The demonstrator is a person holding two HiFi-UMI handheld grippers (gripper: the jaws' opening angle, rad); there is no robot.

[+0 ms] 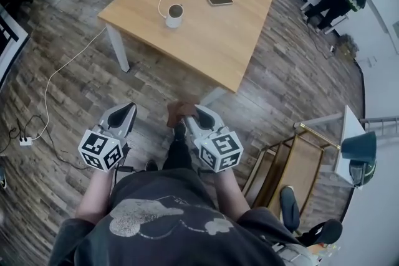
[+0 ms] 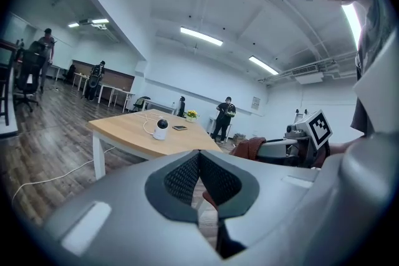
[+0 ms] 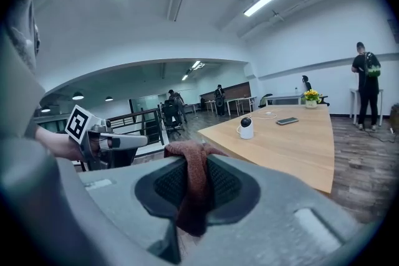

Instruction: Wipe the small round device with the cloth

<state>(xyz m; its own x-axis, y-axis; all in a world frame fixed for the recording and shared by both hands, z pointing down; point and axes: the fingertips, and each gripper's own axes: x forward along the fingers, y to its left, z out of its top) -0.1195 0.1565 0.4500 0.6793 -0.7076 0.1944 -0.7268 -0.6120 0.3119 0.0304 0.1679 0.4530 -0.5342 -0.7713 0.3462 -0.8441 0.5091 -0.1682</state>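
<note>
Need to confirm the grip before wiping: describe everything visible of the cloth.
The cloth is reddish-brown, knitted-looking fabric, bunched and pinched in the right gripper, whose jaws are shut on it. A fold humps above them and an end hangs below. It is held in the air over the wooden floor, short of the table. Nothing else touches it.

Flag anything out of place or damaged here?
Nothing spilled or damaged. One oddity: a white cable trails off the table and lies loose across the floor to a power strip. The small round device stands upright; the cloth is clamped in the right tongs.
</note>
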